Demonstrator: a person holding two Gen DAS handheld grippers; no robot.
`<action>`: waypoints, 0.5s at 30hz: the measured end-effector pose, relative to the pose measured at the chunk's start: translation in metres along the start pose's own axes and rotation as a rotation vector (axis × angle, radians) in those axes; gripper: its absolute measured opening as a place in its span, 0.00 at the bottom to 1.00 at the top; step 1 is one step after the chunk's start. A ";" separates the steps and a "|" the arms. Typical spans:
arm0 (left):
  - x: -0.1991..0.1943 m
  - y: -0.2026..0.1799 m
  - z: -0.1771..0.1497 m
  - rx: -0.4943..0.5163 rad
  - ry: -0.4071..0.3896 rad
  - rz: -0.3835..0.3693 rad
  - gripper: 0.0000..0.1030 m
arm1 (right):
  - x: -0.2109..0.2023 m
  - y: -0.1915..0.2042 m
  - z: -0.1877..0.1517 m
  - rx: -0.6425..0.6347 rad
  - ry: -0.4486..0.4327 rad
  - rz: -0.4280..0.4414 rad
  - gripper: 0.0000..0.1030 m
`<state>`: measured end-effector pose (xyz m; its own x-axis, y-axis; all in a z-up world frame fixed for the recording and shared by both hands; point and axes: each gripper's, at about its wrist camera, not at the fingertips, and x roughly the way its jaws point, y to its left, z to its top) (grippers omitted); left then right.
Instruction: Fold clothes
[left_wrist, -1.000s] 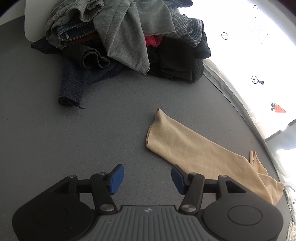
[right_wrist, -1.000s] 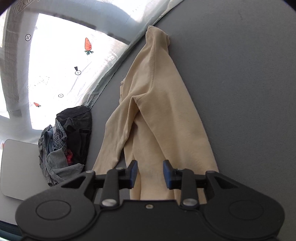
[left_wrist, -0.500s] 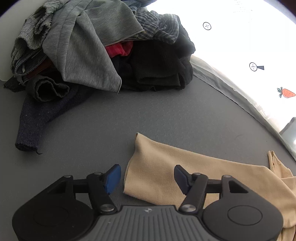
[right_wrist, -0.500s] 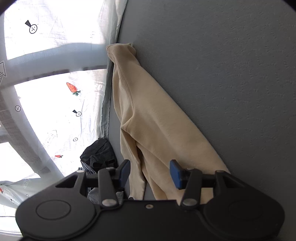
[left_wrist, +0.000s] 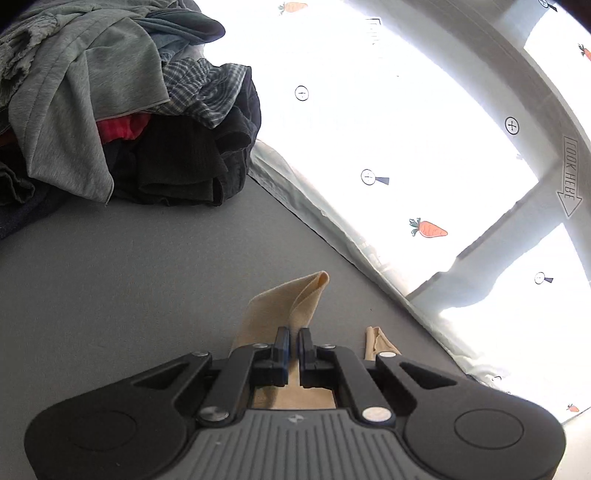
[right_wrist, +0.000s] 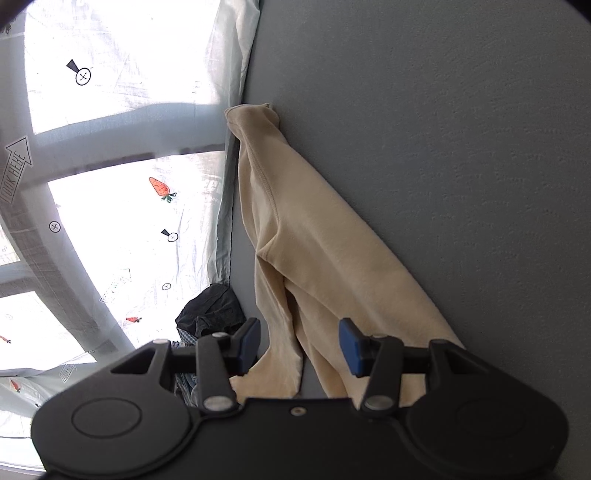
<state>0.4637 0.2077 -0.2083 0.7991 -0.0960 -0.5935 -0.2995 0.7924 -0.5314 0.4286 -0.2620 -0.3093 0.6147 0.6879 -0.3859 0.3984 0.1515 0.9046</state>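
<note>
- The tan shirt (right_wrist: 317, 266) lies long and rumpled on the grey table (right_wrist: 461, 147). One end of it sits close to the table's edge, by the white sheet with little carrots (right_wrist: 122, 206) on it.
- My left claw (left_wrist: 294, 341) is pinched tight on one end of the tan shirt (left_wrist: 284, 306). The cloth sticks up past the fingers in a small floppy point, so I think that end is lifted off the table.
- I hold it by the end because soft cloth follows wherever its end goes. That is how I can carry one part over another part to make a fold.
- My right claw (right_wrist: 299, 341) is wide apart and holds nothing. It hangs over the other part of the shirt, with cloth showing between its blue pads (right_wrist: 351, 345).
- I think it waits there so it can grab that part. Two held spots keep a shirt from sagging in the middle.
- The shirt looks twisted, with a deep crease down its length. It may need to be pulled flat so the fold comes out neat.
- Farther off sits a big pile of clothes (left_wrist: 122, 110), grey, checked, red and black. It lies well apart from the shirt, so there is bare table to fold on.
</note>
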 end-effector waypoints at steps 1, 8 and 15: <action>-0.004 -0.013 -0.005 0.026 0.020 -0.049 0.04 | -0.004 0.000 -0.001 0.005 -0.007 0.012 0.47; -0.005 -0.088 -0.072 0.214 0.242 -0.233 0.05 | -0.034 -0.005 -0.010 0.029 -0.036 0.071 0.47; 0.032 -0.061 -0.138 0.066 0.536 -0.142 0.06 | -0.023 -0.008 -0.019 0.003 0.034 0.028 0.42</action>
<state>0.4350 0.0732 -0.2783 0.4473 -0.4833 -0.7526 -0.1612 0.7841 -0.5993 0.3982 -0.2660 -0.3047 0.6021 0.7158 -0.3538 0.3836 0.1293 0.9144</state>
